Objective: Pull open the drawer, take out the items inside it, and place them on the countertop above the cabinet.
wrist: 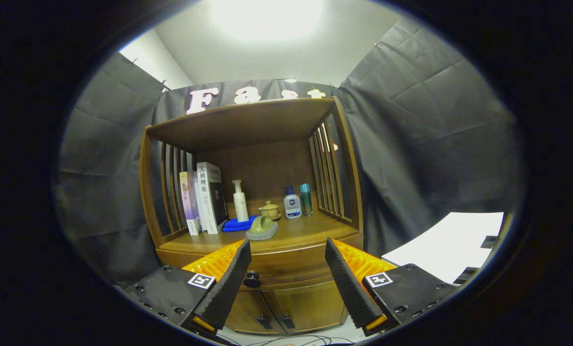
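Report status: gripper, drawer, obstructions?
Gripper open, holding nothing. Drawer closed, knob just ahead, nearer one finger. Brush already on countertop. Nothing blocking the knob.

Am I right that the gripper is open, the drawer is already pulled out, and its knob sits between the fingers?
Not quite. The gripper view shows the drawer is closed, flush with the cabinet front, not pulled out. The rest holds: the gripper is open, and the knob sits between the fingers, close to the left one.
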`<action>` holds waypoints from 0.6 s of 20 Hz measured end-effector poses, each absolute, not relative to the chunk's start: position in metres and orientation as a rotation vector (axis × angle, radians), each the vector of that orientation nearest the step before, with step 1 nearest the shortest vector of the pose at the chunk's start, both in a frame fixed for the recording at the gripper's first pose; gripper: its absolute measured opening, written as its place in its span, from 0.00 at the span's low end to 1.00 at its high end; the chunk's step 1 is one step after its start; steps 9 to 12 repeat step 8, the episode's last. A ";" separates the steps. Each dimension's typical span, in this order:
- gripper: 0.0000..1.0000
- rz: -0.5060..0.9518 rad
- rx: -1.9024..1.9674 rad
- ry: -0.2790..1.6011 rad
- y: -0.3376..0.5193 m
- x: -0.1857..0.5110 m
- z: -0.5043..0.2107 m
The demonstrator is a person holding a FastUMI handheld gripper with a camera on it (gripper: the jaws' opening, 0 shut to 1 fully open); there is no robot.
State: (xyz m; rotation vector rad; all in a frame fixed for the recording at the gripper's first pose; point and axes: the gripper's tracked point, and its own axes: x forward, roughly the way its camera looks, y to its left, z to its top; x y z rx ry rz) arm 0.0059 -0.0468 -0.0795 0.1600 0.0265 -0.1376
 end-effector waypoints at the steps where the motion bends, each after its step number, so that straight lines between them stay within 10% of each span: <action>1: 0.98 -0.134 0.156 0.020 -0.045 0.004 -0.076; 12: 0.98 -0.111 0.126 0.010 -0.036 -0.003 -0.071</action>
